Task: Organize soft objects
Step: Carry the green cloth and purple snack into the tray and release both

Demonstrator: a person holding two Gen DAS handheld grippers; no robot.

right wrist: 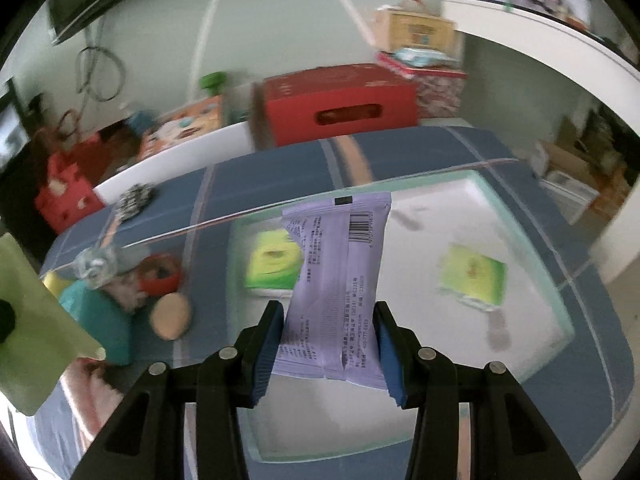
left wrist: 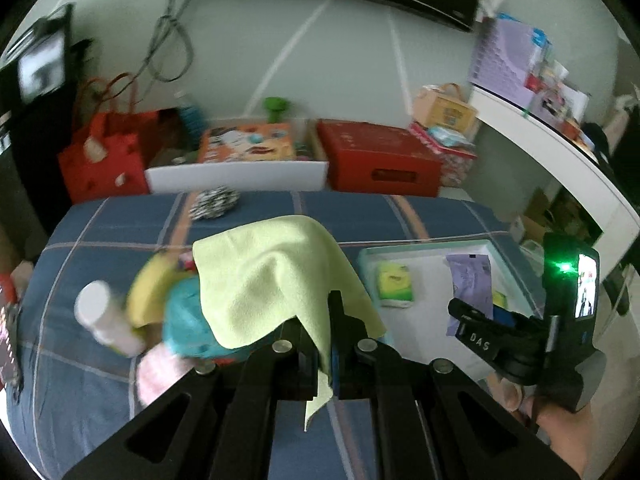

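Bed with blue plaid cover (left wrist: pixel 400 208): a white, teal-rimmed shallow box (right wrist: pixel 532 240) is set on it.

Left gripper (left wrist: pixel 320 344): its black fingers are pressed together on a pale yellow-green soft cloth (left wrist: pixel 272 276), which is held lifted and draped above a blurred pile: a teal soft item (left wrist: pixel 184 320), a yellow item (left wrist: pixel 146 292), a white cylindrical bottle (left wrist: pixel 104 320).

Right gripper (right wrist: pixel 326 350): a lilac plastic wipes packet with a barcode (right wrist: pixel 340 280) is clamped between the blue pads (right wrist: pixel 390 360) and is held above the box.

Inside the box: two green-and-yellow flat packets (right wrist: pixel 274 264) (right wrist: pixel 472 276) are seen lying on its white floor, well apart.

A black-and-white patterned soft item (left wrist: pixel 216 202) is found near the far edge of the bed.
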